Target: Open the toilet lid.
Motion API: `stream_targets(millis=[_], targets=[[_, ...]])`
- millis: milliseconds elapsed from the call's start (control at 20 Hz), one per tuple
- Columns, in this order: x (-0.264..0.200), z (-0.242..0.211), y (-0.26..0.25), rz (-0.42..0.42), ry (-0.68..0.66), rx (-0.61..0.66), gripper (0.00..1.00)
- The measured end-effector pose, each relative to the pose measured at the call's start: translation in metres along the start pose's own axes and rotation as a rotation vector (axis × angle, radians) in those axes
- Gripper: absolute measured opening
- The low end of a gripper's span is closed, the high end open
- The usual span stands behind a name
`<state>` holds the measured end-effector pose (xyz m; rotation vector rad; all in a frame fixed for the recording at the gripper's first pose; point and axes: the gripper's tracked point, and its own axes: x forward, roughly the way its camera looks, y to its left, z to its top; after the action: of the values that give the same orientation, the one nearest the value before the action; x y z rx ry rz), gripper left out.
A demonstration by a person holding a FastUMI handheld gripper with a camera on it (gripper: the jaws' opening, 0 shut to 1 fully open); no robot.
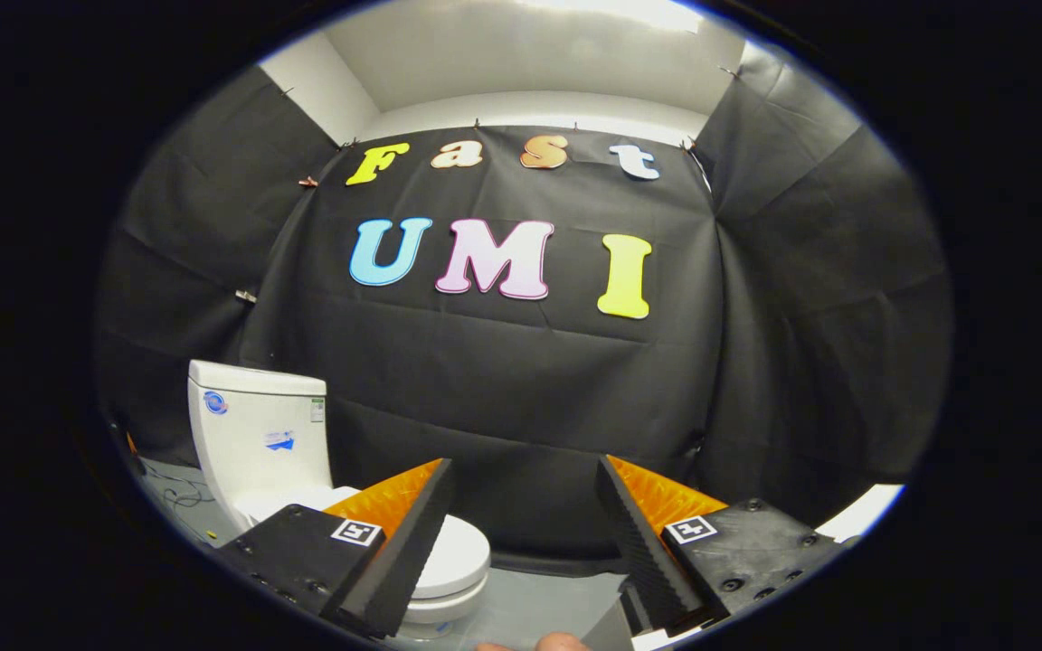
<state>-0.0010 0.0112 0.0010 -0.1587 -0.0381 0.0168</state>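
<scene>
A white toilet stands on the floor ahead and to the left, seen side-on, with its tank (259, 438) upright at the back. Its lid (459, 551) lies flat down on the bowl, partly hidden behind my left finger. My gripper (525, 506) is open, held high and apart from the toilet, with nothing between its fingers. The lid's rounded front edge shows just past the inner side of the left finger (399, 551).
Black cloth walls close the booth behind and on both sides. A grey floor (544, 601) runs between the fingers. Loose cables (179, 495) lie on the floor left of the tank. A fingertip of a person's hand (562, 643) shows below the gripper.
</scene>
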Motion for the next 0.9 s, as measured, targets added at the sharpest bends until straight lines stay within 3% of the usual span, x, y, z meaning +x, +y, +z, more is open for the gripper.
stream_targets(millis=[900], targets=[[0.000,-0.016,0.012,0.033,0.041,0.011,0.98]])
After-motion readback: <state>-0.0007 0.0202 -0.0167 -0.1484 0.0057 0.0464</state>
